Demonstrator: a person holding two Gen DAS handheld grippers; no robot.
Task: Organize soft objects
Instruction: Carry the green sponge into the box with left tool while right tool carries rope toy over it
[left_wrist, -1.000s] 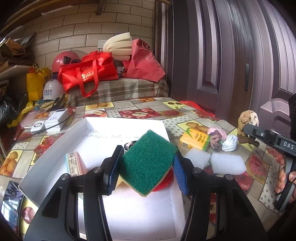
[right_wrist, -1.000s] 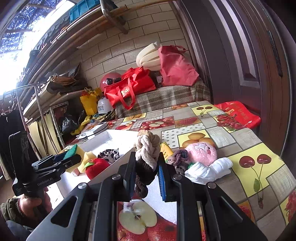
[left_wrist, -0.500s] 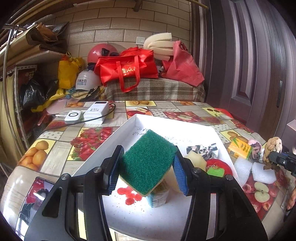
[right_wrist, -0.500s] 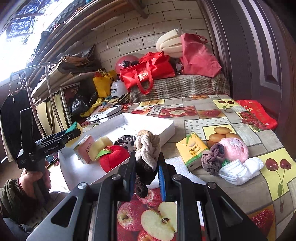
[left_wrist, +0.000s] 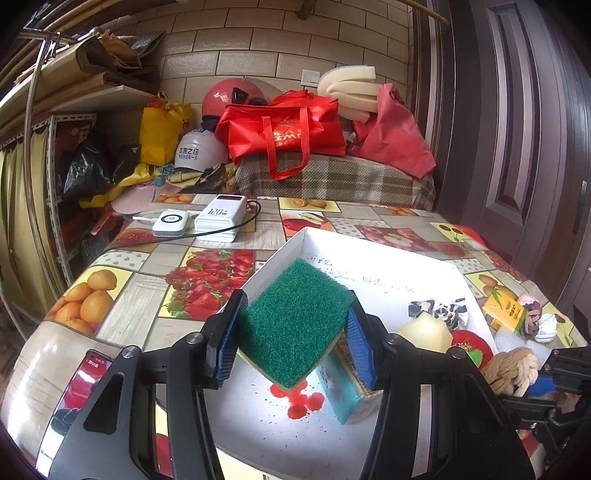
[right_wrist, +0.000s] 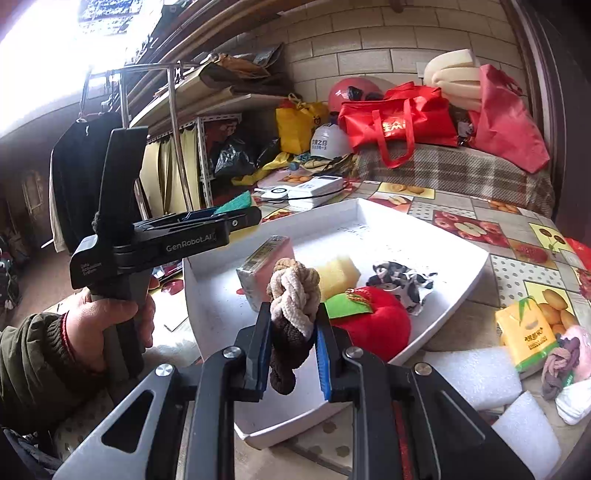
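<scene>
Left gripper (left_wrist: 291, 341): clenched on the green scouring sponge (left_wrist: 295, 325), held over the near-left part of the white tray (left_wrist: 376, 243).
Sponge orientation: turned like a diamond, one corner down toward the tray floor, one up and far; green face toward the camera, yellow layer only a thin edge along the low side.
Right gripper (right_wrist: 293, 349): clamped on the braided rope knot (right_wrist: 293, 299), up above the near rim of the tray.
Knot axis: upright, beige braid on top, dark brown end hanging down between the pads.
In the tray: wrapped soap bar (right_wrist: 264, 271), yellow sponge piece (right_wrist: 338, 273), red plush apple (right_wrist: 373, 321), black-and-white scrunchie (right_wrist: 400, 280).
On the bench (left_wrist: 122, 306), right of the tray: tissue pack (right_wrist: 526, 334), white foam blocks (right_wrist: 476, 373), a purple hair tie (right_wrist: 559, 365) on something pink, a white cloth.
Hard to make out: soap bar half hidden behind the left gripper's right pad; the pink item cut off at the frame edge; handwriting on the tray floor unreadable.
</scene>
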